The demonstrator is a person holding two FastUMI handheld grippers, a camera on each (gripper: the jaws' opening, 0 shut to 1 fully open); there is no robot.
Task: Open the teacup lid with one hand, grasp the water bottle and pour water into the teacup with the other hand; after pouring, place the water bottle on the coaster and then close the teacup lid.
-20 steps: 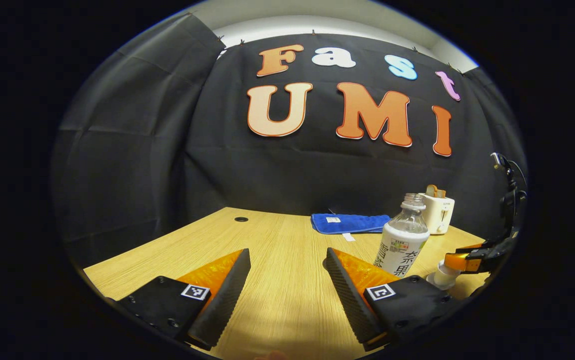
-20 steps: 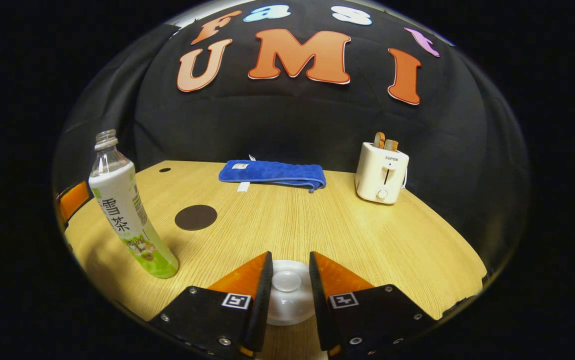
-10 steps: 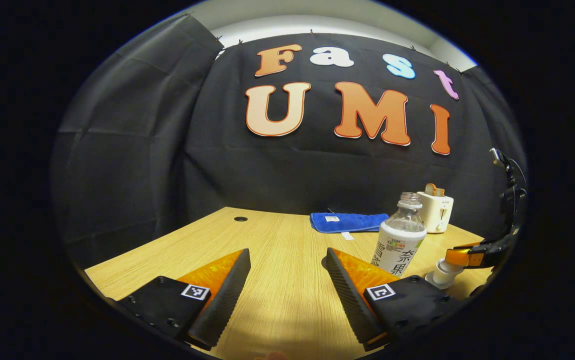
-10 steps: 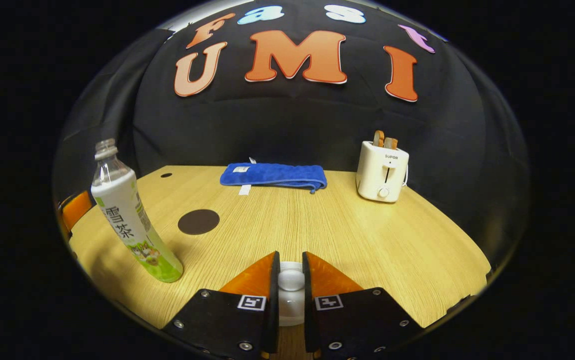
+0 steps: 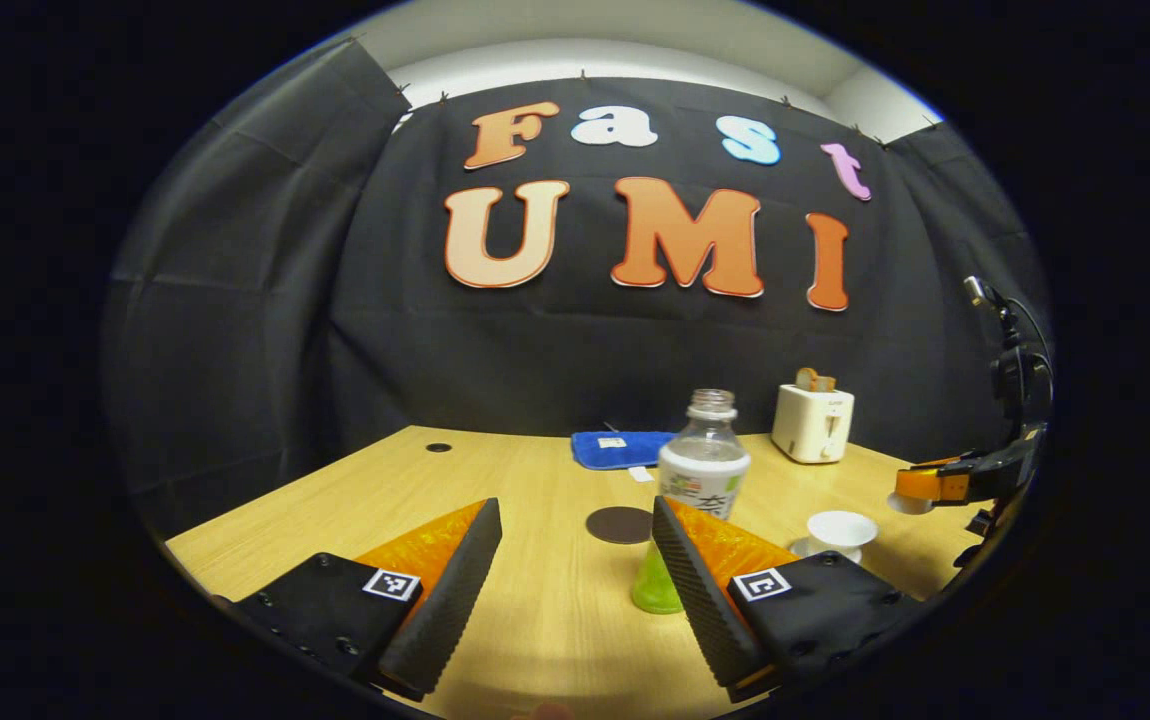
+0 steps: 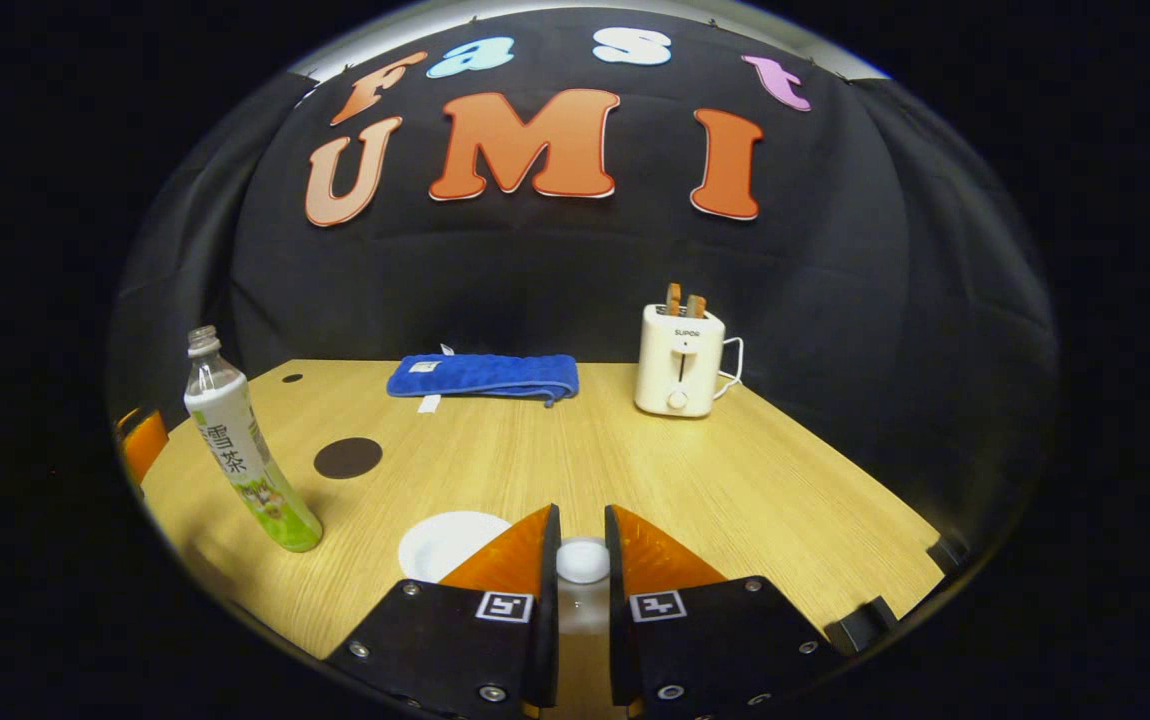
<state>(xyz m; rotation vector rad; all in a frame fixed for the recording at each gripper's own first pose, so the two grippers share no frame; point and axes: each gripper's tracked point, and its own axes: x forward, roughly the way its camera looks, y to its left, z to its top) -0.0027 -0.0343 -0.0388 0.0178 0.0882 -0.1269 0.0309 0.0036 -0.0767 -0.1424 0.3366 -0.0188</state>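
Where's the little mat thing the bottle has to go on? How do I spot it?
Look at the wooden table. Find the tall water bottle near its left side in the right gripper view; just behind it lies the coaster. It is the one flat, dark, round disc, unlike the blue cloth and pale toaster farther back.

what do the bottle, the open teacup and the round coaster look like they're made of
Water bottle: clear plastic, likely; see-through shoulder, printed wrap below.
Teacup: white glazed ceramic, probably; smooth, even white, though plastic can't be ruled out.
Coaster: dark matte flat disc, with no shine; perhaps leather, rubber or felt, too far to tell.
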